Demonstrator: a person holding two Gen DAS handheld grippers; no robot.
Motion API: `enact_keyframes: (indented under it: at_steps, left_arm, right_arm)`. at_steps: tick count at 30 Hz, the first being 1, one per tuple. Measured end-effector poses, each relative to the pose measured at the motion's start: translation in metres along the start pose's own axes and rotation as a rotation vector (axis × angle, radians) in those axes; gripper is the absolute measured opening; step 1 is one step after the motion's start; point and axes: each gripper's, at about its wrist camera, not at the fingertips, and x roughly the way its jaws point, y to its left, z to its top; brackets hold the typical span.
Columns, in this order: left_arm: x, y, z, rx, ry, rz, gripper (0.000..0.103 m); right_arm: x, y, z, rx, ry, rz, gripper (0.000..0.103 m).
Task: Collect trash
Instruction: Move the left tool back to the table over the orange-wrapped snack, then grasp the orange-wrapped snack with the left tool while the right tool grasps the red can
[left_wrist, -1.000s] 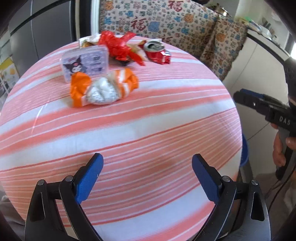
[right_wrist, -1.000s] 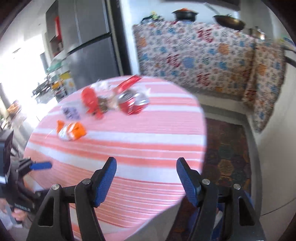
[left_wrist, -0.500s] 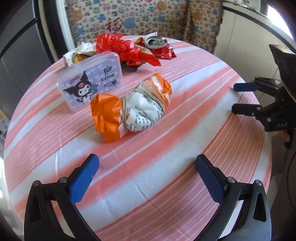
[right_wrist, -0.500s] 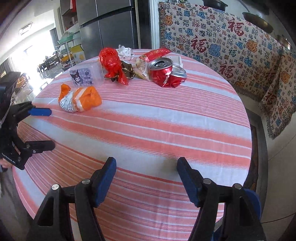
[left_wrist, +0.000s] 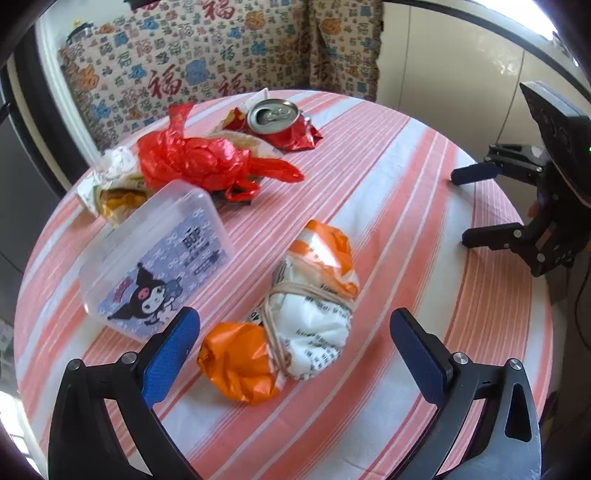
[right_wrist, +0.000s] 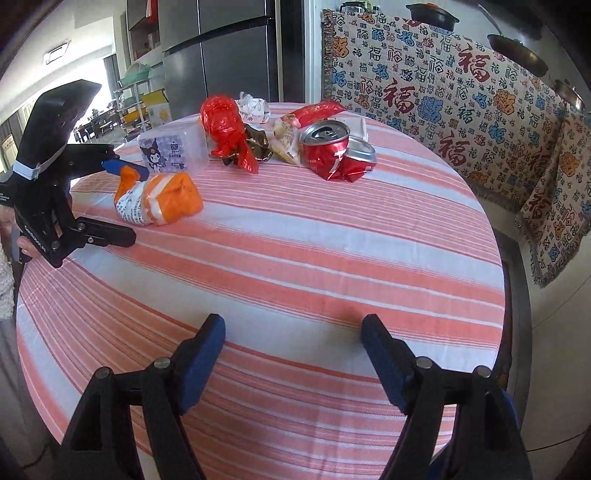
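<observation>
Approaching, the wide-open, empty left gripper (left_wrist: 295, 350) is straddling the orange-and-white bundle (left_wrist: 295, 321), long axis running 1-to-7 o'clock; right gripper (right_wrist: 293, 350), also open and empty, is hanging farther off.

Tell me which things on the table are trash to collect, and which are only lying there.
Trash: orange-white wrapper bundle, crushed red can, red plastic bag, crumpled food wrappers.

Probably not trash: clear Kuromi box, striped tablecloth.
</observation>
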Motion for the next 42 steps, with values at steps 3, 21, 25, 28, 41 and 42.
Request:
enact_keyframes:
  at_steps: [3,21,25,28,41,42]
  left_arm:
    - [0.004,-0.011,-0.001,0.045,0.027,-0.003,0.091]
    - [-0.040,-0.020,-0.054,-0.495,0.027,0.240,0.064]
    - [-0.031,-0.013,-0.049,-0.479,0.009,0.238,0.083]
    - [-0.027,-0.011,-0.043,-0.449,-0.017,0.228,0.084]
    - [-0.028,-0.008,-0.050,-0.474,-0.038,0.216,0.074]
    - [-0.028,-0.007,-0.050,-0.478,-0.041,0.211,0.074]
  right_arm:
    - [0.000,0.000,0.000,0.000,0.000,0.001,0.079]
    - [-0.001,-0.010,0.000,0.033,0.038,-0.010,0.079]
    - [0.006,-0.023,0.010,0.077,0.057,-0.009,0.079]
    - [0.017,-0.035,0.028,0.105,0.084,-0.016,0.079]
    - [0.077,-0.088,0.133,0.405,0.061,0.103,0.079]
    - [0.084,-0.090,0.137,0.424,0.069,0.105,0.079]
